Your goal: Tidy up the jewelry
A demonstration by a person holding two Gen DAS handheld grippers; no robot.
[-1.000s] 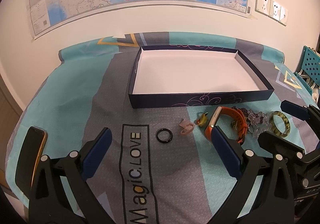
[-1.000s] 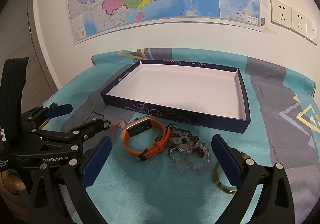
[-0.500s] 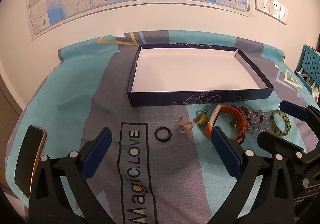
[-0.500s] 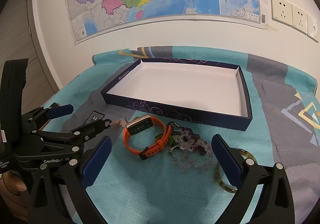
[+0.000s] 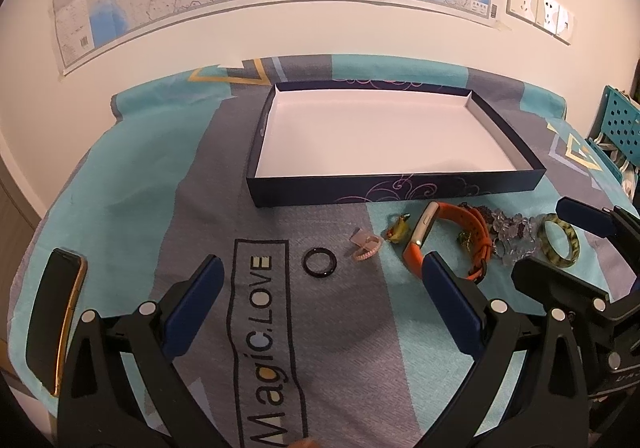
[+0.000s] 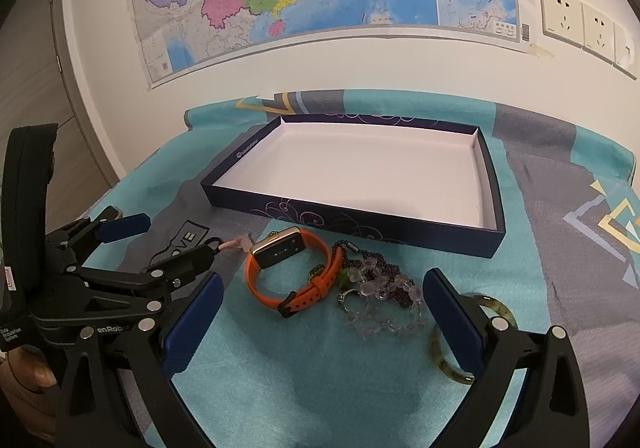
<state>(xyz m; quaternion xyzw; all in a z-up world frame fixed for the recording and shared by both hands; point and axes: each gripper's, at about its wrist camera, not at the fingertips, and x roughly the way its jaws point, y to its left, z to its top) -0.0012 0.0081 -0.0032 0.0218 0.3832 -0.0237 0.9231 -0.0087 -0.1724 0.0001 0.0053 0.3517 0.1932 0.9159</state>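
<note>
Both grippers, left [image 5: 320, 300] and right [image 6: 320, 312], hang spread and empty over jewelry lying before the bare tray [image 6: 490, 184], where the tangled beads [image 6: 380, 292] might snag the watch [image 6: 294, 272].

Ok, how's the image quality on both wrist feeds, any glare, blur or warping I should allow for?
Left wrist view: warm dim light, sharp, the dark blue shallow box bows from fisheye. Right wrist view: sharp too, no glare on the orange-strapped watch; soft shadow under the open right gripper.
</note>
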